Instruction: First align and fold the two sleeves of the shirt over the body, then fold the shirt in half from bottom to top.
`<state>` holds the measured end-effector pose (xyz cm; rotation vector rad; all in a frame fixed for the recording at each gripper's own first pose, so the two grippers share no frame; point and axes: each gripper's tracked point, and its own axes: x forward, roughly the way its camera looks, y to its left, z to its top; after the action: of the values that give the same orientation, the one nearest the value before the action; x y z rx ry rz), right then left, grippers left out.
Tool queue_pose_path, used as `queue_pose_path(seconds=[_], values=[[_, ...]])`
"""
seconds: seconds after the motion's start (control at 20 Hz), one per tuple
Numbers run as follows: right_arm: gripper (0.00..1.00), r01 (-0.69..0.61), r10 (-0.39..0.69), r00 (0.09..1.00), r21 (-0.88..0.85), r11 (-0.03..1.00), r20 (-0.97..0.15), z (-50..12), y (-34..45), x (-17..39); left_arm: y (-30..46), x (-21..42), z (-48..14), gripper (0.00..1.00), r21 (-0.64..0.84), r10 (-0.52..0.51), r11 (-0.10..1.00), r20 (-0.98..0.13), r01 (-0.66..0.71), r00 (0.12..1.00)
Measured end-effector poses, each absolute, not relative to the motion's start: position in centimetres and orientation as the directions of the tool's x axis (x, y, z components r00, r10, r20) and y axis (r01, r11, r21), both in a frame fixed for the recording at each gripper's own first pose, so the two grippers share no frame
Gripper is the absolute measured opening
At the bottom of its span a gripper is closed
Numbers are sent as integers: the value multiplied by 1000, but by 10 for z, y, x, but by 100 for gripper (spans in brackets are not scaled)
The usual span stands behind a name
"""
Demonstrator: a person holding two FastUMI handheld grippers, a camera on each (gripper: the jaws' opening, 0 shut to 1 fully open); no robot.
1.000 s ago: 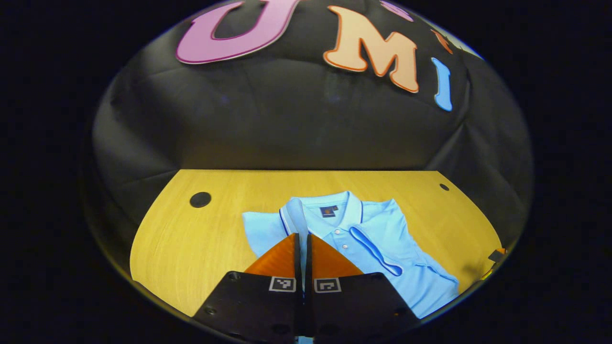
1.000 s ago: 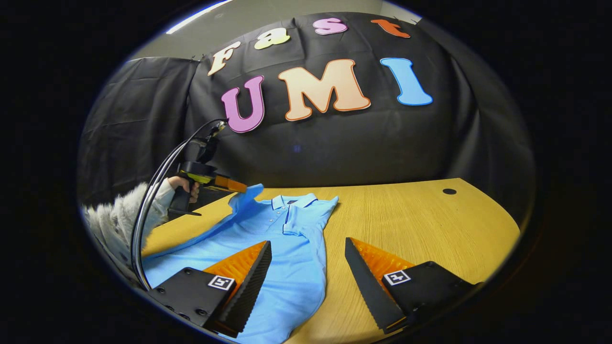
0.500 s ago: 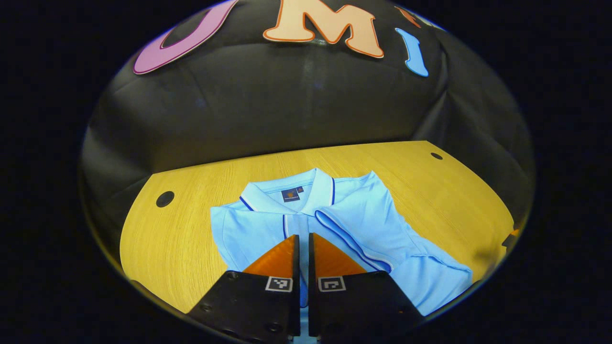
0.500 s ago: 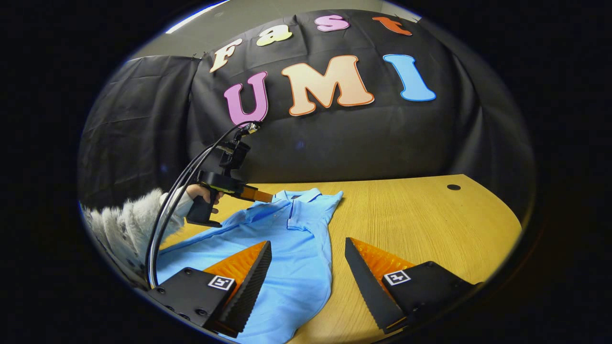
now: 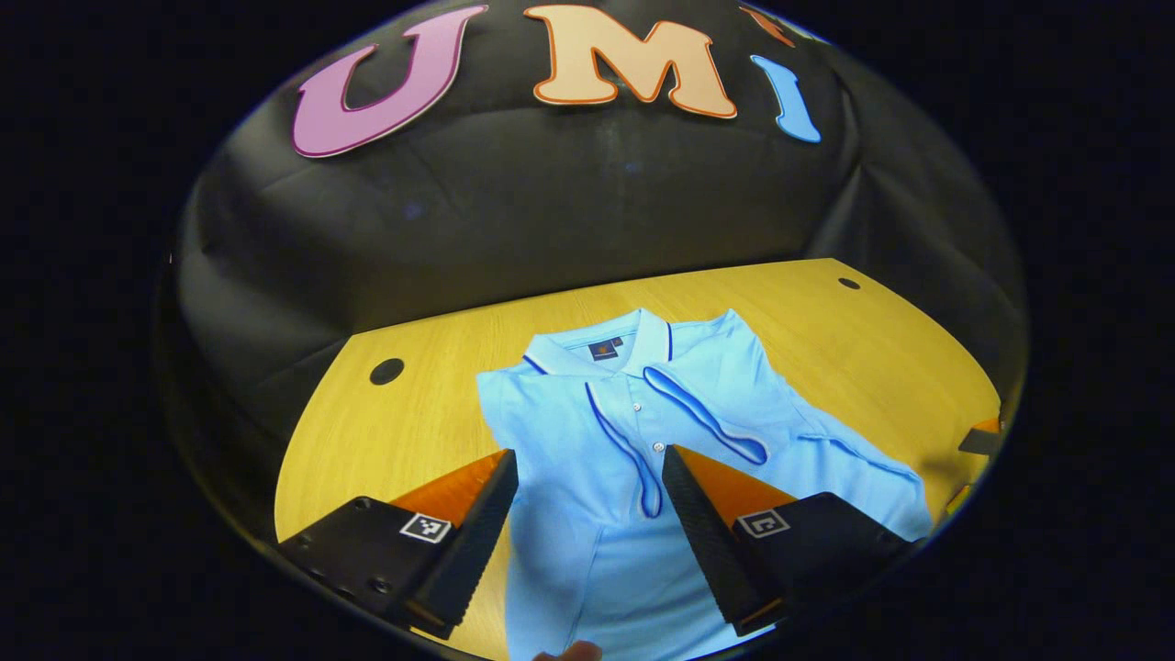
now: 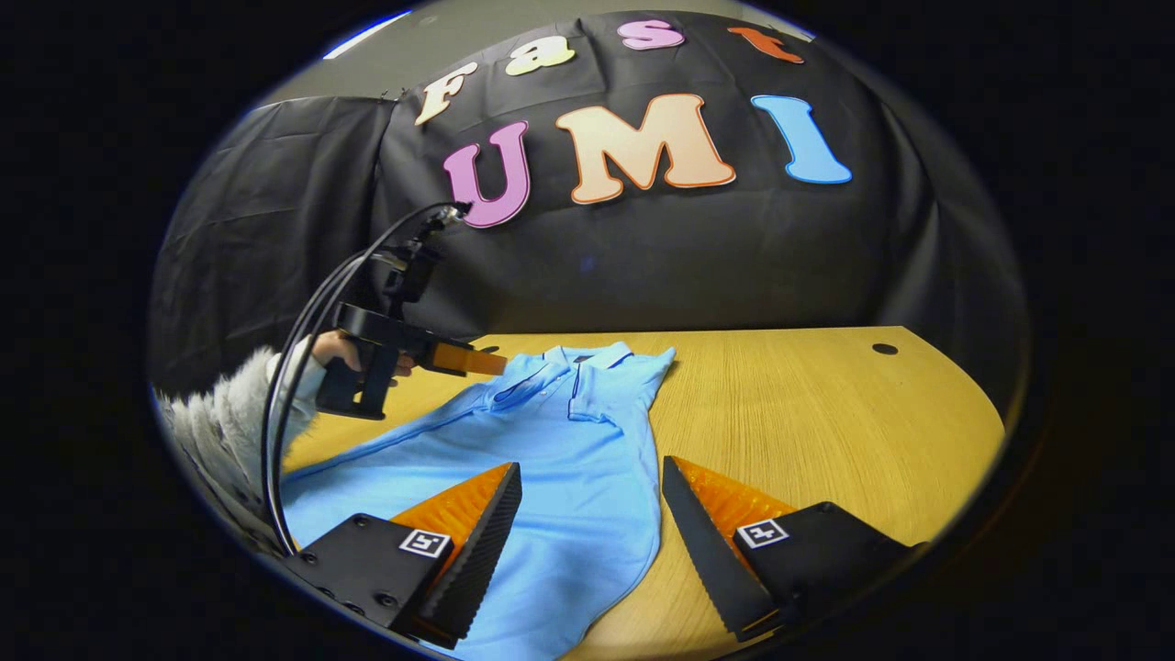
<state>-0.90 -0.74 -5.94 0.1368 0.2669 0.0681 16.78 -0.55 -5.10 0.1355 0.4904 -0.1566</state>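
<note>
With both sleeves folded over the shirt (image 5: 587, 459) lying mid-frame on the bench (image 5: 386, 431), the left gripper (image 5: 587, 468) and right gripper (image 6: 587, 487), both released, should pinch the bottom hem corners evenly.

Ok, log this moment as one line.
left tongs: open above shirt | right tongs: open | both sleeves folded | bottom fold pending

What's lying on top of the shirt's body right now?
Both sleeves lie folded over the shirt, meeting near the button placket. The fabric beneath them is covered.
</note>
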Motion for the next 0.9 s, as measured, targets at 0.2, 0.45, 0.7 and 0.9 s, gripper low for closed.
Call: queue_pose_path(seconds=[0.2,0.45,0.7,0.9], values=[[97,-74,112,951,140,987,-290,-71,6,-25,13,98,-49,96,17,-162,982,-453,190,876],[97,-118,154,935,127,985,-320,-80,32,-51,38,5,-67,96,-21,-156,986,-448,164,880],[97,-143,169,911,98,985,-377,-102,49,-94,41,-68,-92,95,-75,-173,985,-441,156,881],[97,-122,134,898,56,991,-419,-112,48,-122,38,-105,-113,95,-85,-165,986,-461,141,872]])
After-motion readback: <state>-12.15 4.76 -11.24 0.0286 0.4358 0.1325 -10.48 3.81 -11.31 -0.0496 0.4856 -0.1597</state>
